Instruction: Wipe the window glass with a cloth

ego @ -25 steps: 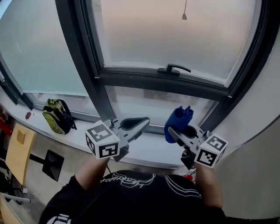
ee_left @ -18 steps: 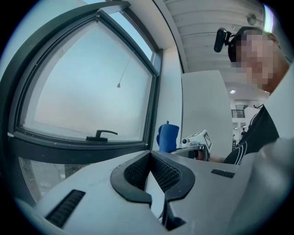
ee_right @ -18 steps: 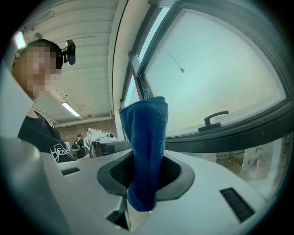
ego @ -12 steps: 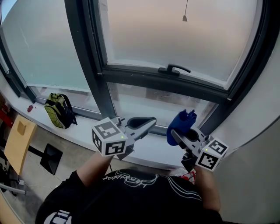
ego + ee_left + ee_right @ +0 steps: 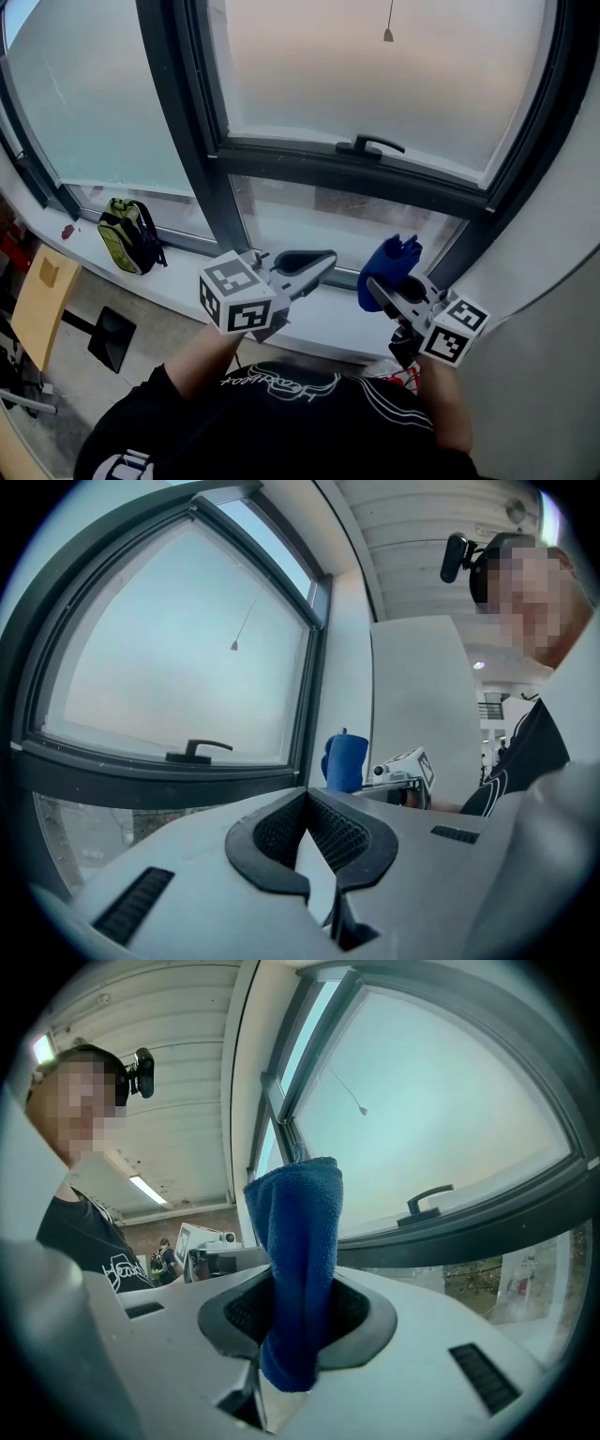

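Observation:
A blue cloth (image 5: pixel 388 260) stands up out of my right gripper (image 5: pixel 382 281), whose jaws are shut on it. In the right gripper view the cloth (image 5: pixel 300 1241) rises from between the black pads (image 5: pixel 352 1312) and hides part of the window. My left gripper (image 5: pixel 321 260) is level with the right one, jaws shut with nothing between them (image 5: pixel 306 797). Both are held just in front of the lower pane (image 5: pixel 319 220). Above it is the large frosted window glass (image 5: pixel 375 70) with a black handle (image 5: pixel 371 145) on its dark frame. From the left gripper view, the cloth (image 5: pixel 345 761) shows at the right.
A white sill (image 5: pixel 319 323) runs under the window. A green backpack (image 5: pixel 125 236) sits on the sill at the left. A dark frame post (image 5: pixel 192 131) divides the panes. A pull cord (image 5: pixel 388 28) hangs before the glass. A white wall (image 5: pixel 553 234) closes in on the right.
Both grippers have risen a little and shifted right toward the lower pane since a second ago. In the last half second almost nothing has moved. The cloth stays clamped.

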A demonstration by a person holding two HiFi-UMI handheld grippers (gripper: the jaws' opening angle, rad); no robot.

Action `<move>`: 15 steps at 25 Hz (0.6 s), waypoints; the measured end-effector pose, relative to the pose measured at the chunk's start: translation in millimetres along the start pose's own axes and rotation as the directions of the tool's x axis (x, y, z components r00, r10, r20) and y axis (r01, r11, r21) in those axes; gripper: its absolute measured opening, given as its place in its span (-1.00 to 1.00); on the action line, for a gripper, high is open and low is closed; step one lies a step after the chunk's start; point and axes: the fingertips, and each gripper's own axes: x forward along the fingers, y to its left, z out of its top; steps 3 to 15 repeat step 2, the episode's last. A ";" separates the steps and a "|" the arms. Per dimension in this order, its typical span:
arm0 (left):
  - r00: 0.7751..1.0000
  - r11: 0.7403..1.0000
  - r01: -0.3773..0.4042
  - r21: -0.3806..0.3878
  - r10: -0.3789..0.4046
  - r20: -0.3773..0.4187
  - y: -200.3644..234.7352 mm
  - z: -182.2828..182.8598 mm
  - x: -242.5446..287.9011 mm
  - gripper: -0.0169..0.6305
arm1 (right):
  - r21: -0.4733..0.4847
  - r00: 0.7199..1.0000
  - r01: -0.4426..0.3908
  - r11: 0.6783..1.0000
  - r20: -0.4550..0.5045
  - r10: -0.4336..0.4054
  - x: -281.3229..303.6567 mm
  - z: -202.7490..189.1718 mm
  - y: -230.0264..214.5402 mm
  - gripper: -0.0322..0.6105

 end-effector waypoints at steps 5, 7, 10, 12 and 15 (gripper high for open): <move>1.000 1.000 -0.002 -0.001 0.002 0.002 0.2 -0.1 1.3 -0.93 | 0.004 1.000 -0.002 1.000 0.000 0.002 -0.8 -1.3 -1.1 -0.61; 1.000 1.000 -0.002 -0.001 0.002 0.002 0.2 -0.1 1.3 -0.93 | 0.004 1.000 -0.002 1.000 0.000 0.002 -0.8 -1.3 -1.1 -0.61; 1.000 1.000 -0.002 -0.001 0.002 0.002 0.2 -0.1 1.3 -0.93 | 0.004 1.000 -0.002 1.000 0.000 0.002 -0.8 -1.3 -1.1 -0.61; 1.000 1.000 -0.002 -0.001 0.002 0.002 0.2 -0.1 1.3 -0.93 | 0.004 1.000 -0.002 1.000 0.000 0.002 -0.8 -1.3 -1.1 -0.61; 1.000 1.000 -0.002 -0.001 0.002 0.002 0.2 -0.1 1.3 -0.93 | 0.004 1.000 -0.002 1.000 0.000 0.002 -0.8 -1.3 -1.1 -0.61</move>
